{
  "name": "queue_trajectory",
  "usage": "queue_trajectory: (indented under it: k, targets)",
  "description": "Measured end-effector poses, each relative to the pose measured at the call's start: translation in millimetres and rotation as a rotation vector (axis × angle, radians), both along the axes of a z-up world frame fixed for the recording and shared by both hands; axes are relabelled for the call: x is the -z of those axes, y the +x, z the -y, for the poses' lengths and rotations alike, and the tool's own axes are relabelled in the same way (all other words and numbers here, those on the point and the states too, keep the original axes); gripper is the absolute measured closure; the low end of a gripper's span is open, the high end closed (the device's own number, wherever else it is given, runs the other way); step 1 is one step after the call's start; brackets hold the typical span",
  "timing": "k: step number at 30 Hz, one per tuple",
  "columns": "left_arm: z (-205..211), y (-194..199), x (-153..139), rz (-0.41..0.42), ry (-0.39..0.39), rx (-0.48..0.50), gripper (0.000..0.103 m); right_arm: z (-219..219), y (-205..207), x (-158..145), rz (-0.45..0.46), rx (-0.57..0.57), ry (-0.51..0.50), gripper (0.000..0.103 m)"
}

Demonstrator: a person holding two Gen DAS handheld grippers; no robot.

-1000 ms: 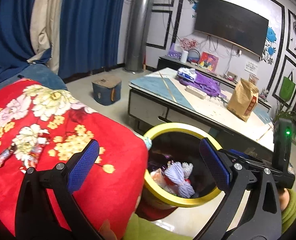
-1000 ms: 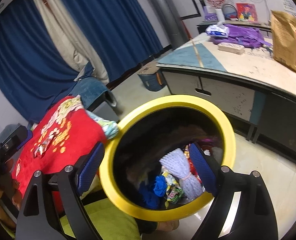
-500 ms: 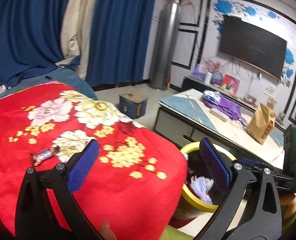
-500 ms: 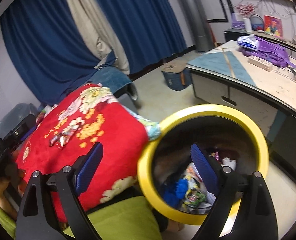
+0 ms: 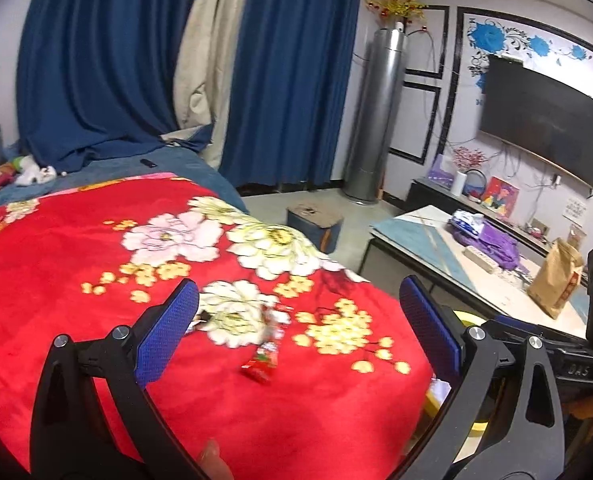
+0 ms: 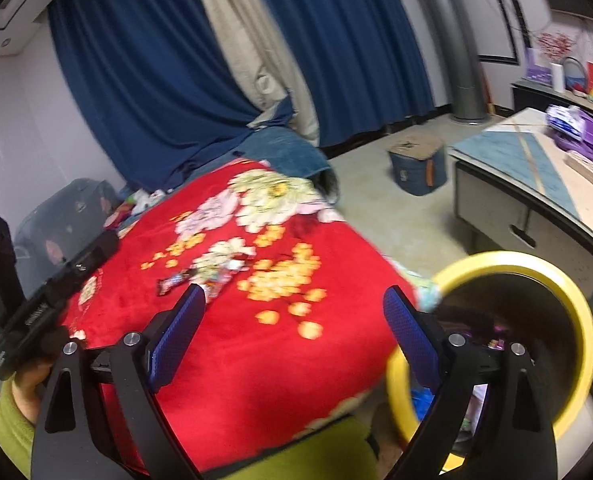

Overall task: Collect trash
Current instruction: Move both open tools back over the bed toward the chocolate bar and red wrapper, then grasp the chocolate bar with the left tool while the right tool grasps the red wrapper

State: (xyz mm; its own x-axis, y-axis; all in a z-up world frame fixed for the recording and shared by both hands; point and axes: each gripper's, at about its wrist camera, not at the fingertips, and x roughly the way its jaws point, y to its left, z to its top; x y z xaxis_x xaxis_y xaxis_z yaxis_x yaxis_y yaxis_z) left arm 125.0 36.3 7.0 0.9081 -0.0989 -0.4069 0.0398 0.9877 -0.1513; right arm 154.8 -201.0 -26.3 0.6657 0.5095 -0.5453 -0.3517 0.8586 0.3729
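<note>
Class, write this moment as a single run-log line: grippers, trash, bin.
left gripper: open, empty | right gripper: open, empty | wrappers on red blanket | yellow-rimmed bin: beside blanket, holds trash

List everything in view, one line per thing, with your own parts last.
blanket: one, red with flowers, over the bed.
red wrapper: one, red, on the blanket between the left tool's fingers.
dark wrapper: one, dark, on the blanket left of the red one.
trash bin: one, yellow rim, on the floor beside the bed, trash inside.
curtains: dark blue with a beige panel, behind the bed.
coffee table: one, pale top, right of the bed.
paper bag: one, brown, on the coffee table.
TV: one, black, on the wall.
left tool: blue pads, open, over the blanket.
right tool: blue pads, open, empty.
</note>
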Motion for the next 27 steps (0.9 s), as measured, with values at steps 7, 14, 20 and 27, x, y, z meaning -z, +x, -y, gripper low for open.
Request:
queue_trajectory:
  k: [7,14,20,27]
  targets:
    - [-37,4,4,-0.018,-0.014,-0.078,0.011,-55,7,2,-0.014,-0.112,-0.032,0.015]
    - [-82,6,14,-0.061,-0.077,-0.159,0.011,-101,13,15,-0.058,-0.208,-0.080,0.015]
    - [-115,9,30,-0.107,-0.136,-0.194,0.011,-131,33,31,-0.112,-0.230,-0.093,0.016]
    - [-130,18,52,-0.165,-0.200,-0.155,0.016,-155,70,52,-0.207,-0.221,-0.076,0.028]
